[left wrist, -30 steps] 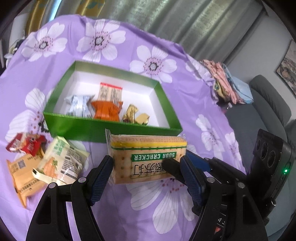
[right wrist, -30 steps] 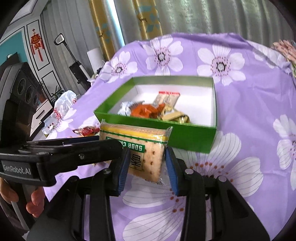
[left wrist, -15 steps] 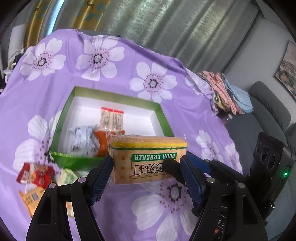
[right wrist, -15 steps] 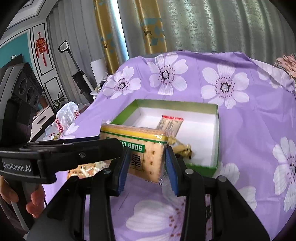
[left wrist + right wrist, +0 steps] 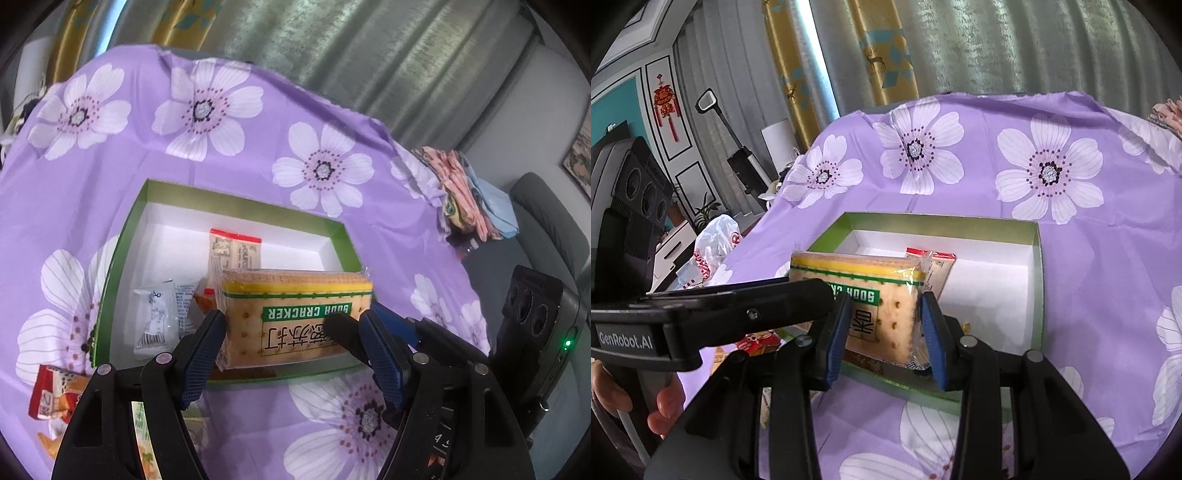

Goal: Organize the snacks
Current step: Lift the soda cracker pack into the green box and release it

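A soda cracker pack (image 5: 295, 317), yellow and green with a clear wrapper, hangs above the near part of the green box (image 5: 343, 236). My left gripper (image 5: 291, 347) is shut on its two long ends. My right gripper (image 5: 884, 328) is shut across its short side, and the pack shows there too (image 5: 864, 291). The box (image 5: 1036, 280) has a white floor. On it lie a beige packet with a red top (image 5: 234, 249), a white packet (image 5: 157, 317) and an orange one, mostly hidden behind the pack.
Loose snack packets lie on the purple flowered cloth left of the box: a red one (image 5: 51, 395) and others under my left fingers. Folded clothes (image 5: 469, 195) sit at the table's far right edge, a grey sofa beyond. A white plastic bag (image 5: 713, 247) sits off the table's left.
Both grippers have carried the cracker pack up and forward, from in front of the box's near wall to over the box's inside. The grip on it is unchanged.
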Demonstrator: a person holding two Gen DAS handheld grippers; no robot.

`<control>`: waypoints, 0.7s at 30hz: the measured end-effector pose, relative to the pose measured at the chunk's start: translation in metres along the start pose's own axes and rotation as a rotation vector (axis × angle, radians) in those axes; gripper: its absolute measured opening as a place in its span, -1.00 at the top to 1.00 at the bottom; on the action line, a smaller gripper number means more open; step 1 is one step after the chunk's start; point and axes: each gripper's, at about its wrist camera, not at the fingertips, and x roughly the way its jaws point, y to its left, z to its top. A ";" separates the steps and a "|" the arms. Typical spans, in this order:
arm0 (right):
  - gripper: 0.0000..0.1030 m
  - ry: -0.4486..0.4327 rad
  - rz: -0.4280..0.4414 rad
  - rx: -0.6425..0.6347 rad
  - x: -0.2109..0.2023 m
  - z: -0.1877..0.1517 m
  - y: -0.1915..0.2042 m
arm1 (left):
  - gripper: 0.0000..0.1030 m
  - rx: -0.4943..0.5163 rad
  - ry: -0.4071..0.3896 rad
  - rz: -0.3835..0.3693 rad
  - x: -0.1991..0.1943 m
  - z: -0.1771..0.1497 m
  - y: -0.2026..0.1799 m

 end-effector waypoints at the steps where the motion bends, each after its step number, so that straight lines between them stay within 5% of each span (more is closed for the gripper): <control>1: 0.25 0.009 0.001 0.003 0.004 0.000 -0.001 | -0.45 -0.005 0.005 0.003 0.003 0.000 0.002; 16: 0.21 0.070 -0.017 0.023 0.025 -0.007 -0.007 | -0.47 -0.026 0.026 0.049 0.015 0.001 0.012; 21: 0.02 0.054 -0.048 0.004 0.014 -0.009 -0.001 | -0.61 0.022 -0.010 0.104 -0.001 -0.003 0.005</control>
